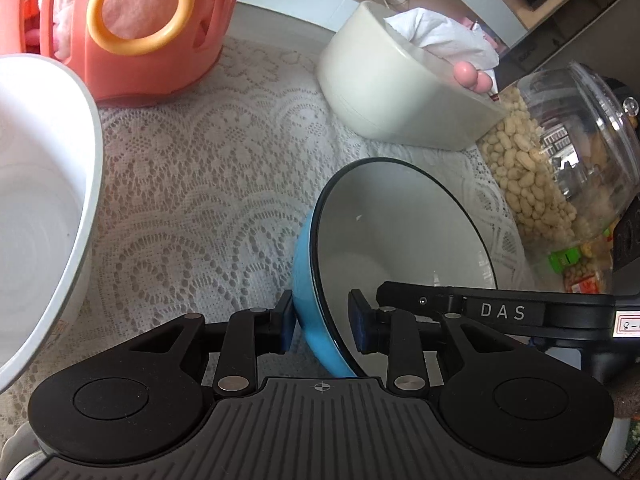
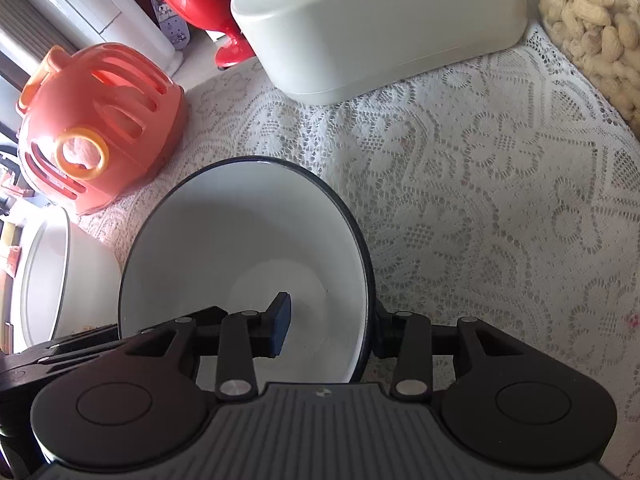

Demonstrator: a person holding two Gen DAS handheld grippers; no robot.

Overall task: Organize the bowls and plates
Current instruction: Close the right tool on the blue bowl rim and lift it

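Holding the blue bowl point(image 1: 308, 280) by its rim are two tools at once, one from each side. The right gripper point(image 2: 332, 328) has its jaws pinched tight on the bowl's right wall, one finger inside the white hollow and the other outside. The left gripper point(image 1: 320, 320) sits over the near left rim, but its jaws stand a little apart: the outer pad looks close against the blue wall and the inner pad has a clear gap, so I judge it is not squeezing. The bowl sits right in front of both grippers, tipped so its open mouth leans toward the right one, low over the lace cloth on the table point(image 2: 480, 200). A bigger white bowl point(image 1: 44, 200) waits just to the left, closer to the left hand. If the blue bowl is to go inside it, the move must carry it leftward, and only the right gripper has a firm hold. Nothing lies on the cloth between the two bowls. Farther back stand an orange basket point(image 1: 140, 20), a cream tissue box point(image 1: 384, 92) and a clear jar of peanuts point(image 1: 560, 152), all well away from the path.
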